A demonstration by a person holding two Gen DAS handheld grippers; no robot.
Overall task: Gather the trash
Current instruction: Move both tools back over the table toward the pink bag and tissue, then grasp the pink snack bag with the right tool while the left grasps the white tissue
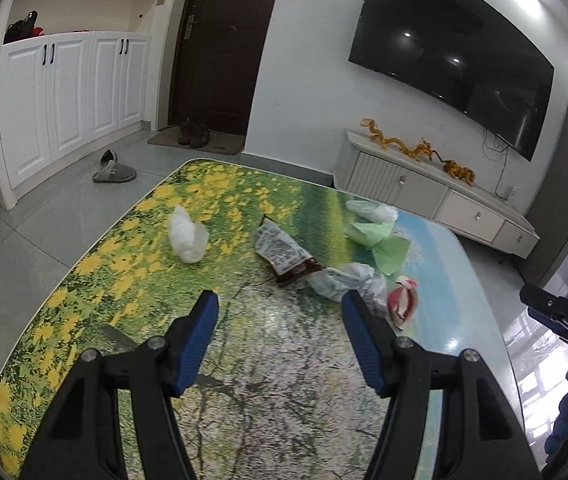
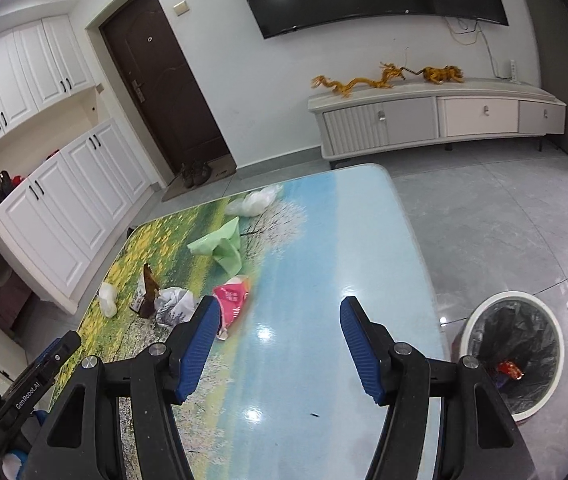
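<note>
Trash lies on the landscape-print table: a crumpled white tissue, a printed brown-edged wrapper, a crumpled clear plastic bag, a pink-and-white wrapper, a green bag and a white plastic bag. My left gripper is open and empty, above the table just short of the wrapper. My right gripper is open and empty over the blue part of the table, with the pink wrapper beside its left finger. A white bin with a black liner stands on the floor to the right.
A low TV cabinet with yellow dragon figures stands at the far wall under a TV. White cupboards and a dark door are at left. Slippers and shoes lie on the grey tiled floor. The bin holds a red wrapper.
</note>
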